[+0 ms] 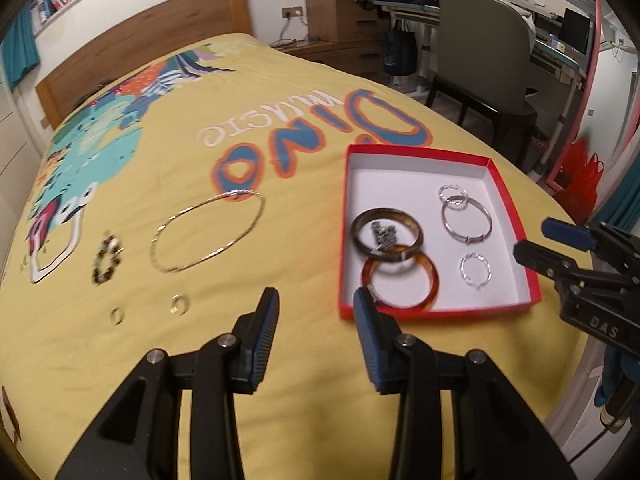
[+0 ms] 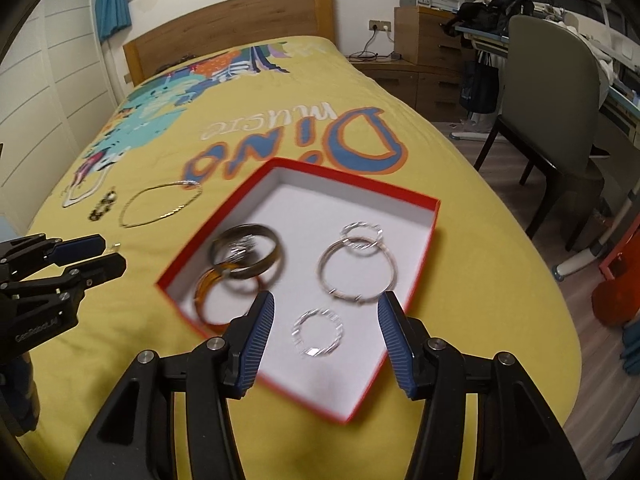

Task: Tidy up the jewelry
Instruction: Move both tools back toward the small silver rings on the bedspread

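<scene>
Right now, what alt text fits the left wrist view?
A red box on a yellow bedspread holds bangles and silver rings; a thin necklace, beaded bracelet and two small rings lie outside it. The left gripper hovers with jaws open and holding nothing.

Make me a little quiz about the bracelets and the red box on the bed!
1. True or false: the orange bangle lies inside the red box.
2. Which is still out on the yellow bedspread? A) the big thin silver hoop B) the dark brown bangle C) the small twisted silver ring
3. Fill in: the left tongs and right tongs are both ____ and hold nothing.

Key: 1 true; 2 A; 3 open.
</scene>
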Tool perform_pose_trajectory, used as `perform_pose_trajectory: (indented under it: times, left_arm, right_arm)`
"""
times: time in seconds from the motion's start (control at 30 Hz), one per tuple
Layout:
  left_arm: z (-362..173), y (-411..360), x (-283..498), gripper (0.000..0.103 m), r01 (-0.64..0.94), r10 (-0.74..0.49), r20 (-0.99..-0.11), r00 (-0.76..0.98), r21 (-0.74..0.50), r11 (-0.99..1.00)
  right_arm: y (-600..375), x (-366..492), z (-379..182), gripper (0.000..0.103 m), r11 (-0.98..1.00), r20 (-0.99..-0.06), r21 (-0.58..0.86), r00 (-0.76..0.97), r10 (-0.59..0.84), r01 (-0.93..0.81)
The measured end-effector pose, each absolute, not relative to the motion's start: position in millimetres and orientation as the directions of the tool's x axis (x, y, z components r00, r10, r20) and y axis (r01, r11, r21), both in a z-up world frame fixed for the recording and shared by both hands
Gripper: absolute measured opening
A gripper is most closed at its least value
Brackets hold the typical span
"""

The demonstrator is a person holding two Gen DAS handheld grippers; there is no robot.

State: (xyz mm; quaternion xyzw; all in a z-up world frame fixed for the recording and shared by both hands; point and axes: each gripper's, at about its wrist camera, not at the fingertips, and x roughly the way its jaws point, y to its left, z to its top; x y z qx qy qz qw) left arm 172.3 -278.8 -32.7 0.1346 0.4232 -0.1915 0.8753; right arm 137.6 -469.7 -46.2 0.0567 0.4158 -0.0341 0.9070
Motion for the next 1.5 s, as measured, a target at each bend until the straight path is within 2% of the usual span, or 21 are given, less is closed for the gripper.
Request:
perform_pose_trajectory:
  times: [0.37,0.97,1.5]
  left_arm:
    - [-7.2,-225.2,130.7,0.037,0.409,-0.213,-0.76,0.614,0.075,0.91]
    - [12.1,-147.0,87.8,0.037,0.318,-0.169,-0.711,0.683,0.081,0.945]
    - [0.1,-104.3,86.9,0.037,0.253,-0.097,-0.739,0.667,0.102,0.962]
  right_arm:
    - [-427.1,88.7,-26.4,0.056,0.985,-0.739,0.131,0.674,0.023,0.11]
    - [-350.1,57.7,-0.3,0.056,0.989,-0.714,0.146,0.694,0.09,0.023]
    - [-297.2,57.2,-2.5,0.056,0.987,-0.724,0.14,0.672,0.154,-0.076]
